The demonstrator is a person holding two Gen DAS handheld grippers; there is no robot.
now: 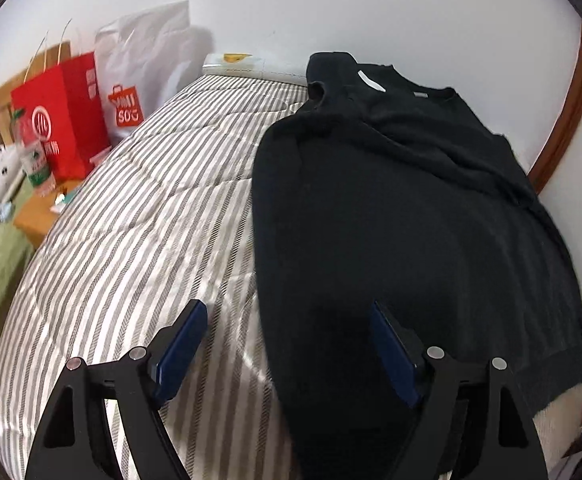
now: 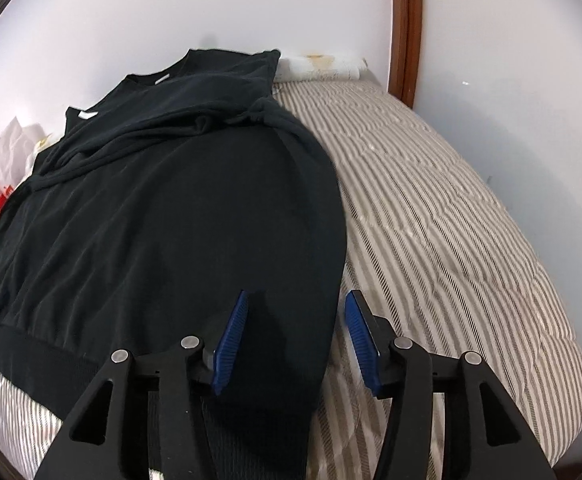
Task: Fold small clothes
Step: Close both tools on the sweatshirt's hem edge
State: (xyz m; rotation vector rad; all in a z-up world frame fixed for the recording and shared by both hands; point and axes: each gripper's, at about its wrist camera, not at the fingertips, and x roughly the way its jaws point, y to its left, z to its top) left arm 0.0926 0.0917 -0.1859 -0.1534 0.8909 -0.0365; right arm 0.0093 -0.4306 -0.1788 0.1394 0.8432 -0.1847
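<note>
A black sweatshirt (image 1: 403, 208) lies spread on the striped bed (image 1: 139, 216), collar toward the wall, sleeves folded across its chest. My left gripper (image 1: 287, 320) is open and empty; its jaws straddle the garment's left edge near the hem. In the right wrist view the sweatshirt (image 2: 163, 216) fills the left and middle. My right gripper (image 2: 297, 312) is open and empty; its jaws straddle the garment's right edge near the hem, just above the striped bed (image 2: 451, 232).
A red paper bag (image 1: 63, 116) and a white Miniso bag (image 1: 139, 72) stand at the bed's far left beside a water bottle (image 1: 35, 156). A white wall (image 1: 331, 8) runs behind the bed. A brown wooden frame (image 2: 405, 28) stands at the far right corner.
</note>
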